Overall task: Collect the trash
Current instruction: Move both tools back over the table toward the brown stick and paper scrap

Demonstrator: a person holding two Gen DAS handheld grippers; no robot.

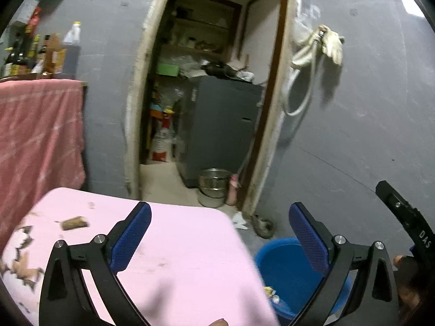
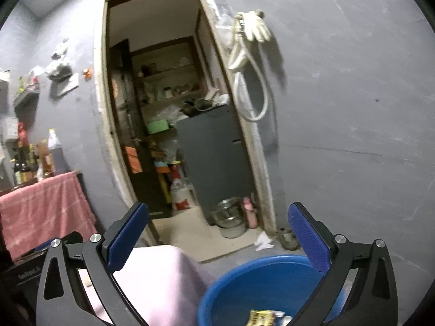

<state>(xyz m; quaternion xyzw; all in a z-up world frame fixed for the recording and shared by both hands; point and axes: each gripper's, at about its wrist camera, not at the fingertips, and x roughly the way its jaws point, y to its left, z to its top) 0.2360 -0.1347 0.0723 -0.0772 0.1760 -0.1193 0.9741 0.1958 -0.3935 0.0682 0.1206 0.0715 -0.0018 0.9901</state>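
Hanging wide apart with nothing between their blue pads, the left gripper (image 1: 220,233) and right gripper (image 2: 217,233) both face a doorway (image 2: 174,108). No earlier view is given. Trash wrappers (image 2: 265,316), yellow with dark print too blurred to read, lie in the blue tub (image 2: 244,279) near right, beside the pink table (image 1: 176,244). A brown scrap (image 1: 74,222) sits on that table's far left. Letters "DAS" (image 1: 424,239) show on the black gear at right.

White letters "DAS" show on the black right gripper (image 1: 407,225), right of the claw; other print is unreadable.
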